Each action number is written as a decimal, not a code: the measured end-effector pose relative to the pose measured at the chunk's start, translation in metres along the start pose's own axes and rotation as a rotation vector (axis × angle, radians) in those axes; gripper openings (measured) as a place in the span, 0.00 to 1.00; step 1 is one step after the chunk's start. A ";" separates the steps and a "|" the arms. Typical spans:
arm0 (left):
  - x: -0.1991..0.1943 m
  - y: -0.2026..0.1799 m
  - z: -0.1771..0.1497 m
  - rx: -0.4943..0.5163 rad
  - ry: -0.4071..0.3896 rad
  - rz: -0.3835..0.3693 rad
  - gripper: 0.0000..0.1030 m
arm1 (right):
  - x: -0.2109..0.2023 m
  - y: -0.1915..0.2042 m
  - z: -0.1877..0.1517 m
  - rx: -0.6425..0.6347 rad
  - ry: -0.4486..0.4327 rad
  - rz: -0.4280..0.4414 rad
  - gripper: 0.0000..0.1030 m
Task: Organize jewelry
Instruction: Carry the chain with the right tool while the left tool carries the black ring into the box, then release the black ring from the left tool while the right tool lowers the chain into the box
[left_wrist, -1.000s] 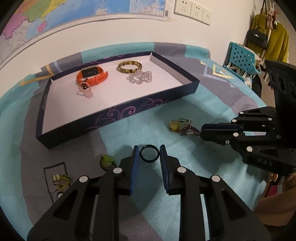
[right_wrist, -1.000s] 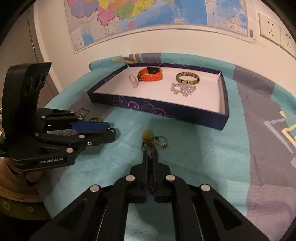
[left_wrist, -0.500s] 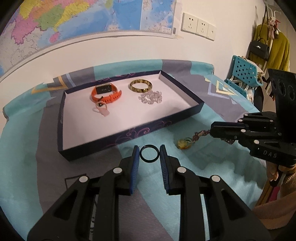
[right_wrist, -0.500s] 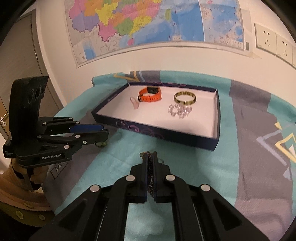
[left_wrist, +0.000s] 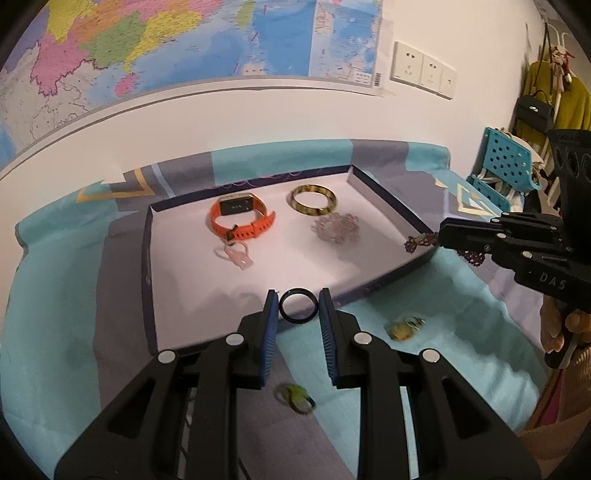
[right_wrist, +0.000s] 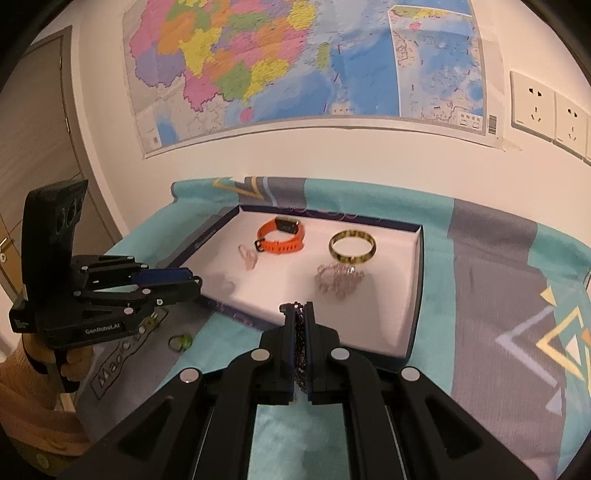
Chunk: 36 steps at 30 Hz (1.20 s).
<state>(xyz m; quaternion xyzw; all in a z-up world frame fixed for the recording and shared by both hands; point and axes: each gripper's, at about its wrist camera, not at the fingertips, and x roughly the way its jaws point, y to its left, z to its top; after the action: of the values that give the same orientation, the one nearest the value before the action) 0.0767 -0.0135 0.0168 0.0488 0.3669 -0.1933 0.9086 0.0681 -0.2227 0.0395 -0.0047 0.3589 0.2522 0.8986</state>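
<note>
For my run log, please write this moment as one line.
left gripper: shut on black ring | right gripper: shut on beaded bracelet | both near tray front wall

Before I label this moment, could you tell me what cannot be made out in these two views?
- Beaded chain: right wrist view, mostly hidden inside the right gripper; length unknown.
- Yellow-green trinket: left wrist view, motion-blurred; type unclear.
- Green ring: left wrist view, blurred.
- Black ring in the left gripper: height above the tray unclear.

Black plastic left tool (left_wrist: 298, 308), blue ribbed pads (left_wrist: 269, 332), silver screws, black right tool (right_wrist: 300, 314), tan sleeve (right_wrist: 26, 398)
</note>
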 end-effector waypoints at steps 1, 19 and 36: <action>0.002 0.002 0.003 -0.002 -0.001 0.003 0.22 | 0.002 0.000 0.002 -0.002 -0.001 -0.004 0.03; 0.043 0.012 0.028 -0.018 0.032 0.039 0.22 | 0.050 -0.020 0.032 0.020 0.023 -0.028 0.03; 0.072 0.023 0.035 -0.046 0.082 0.060 0.22 | 0.075 -0.020 0.037 0.021 0.059 -0.036 0.03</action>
<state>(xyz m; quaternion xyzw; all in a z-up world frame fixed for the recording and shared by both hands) 0.1553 -0.0233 -0.0078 0.0466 0.4066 -0.1553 0.8991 0.1474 -0.1996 0.0149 -0.0092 0.3878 0.2318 0.8921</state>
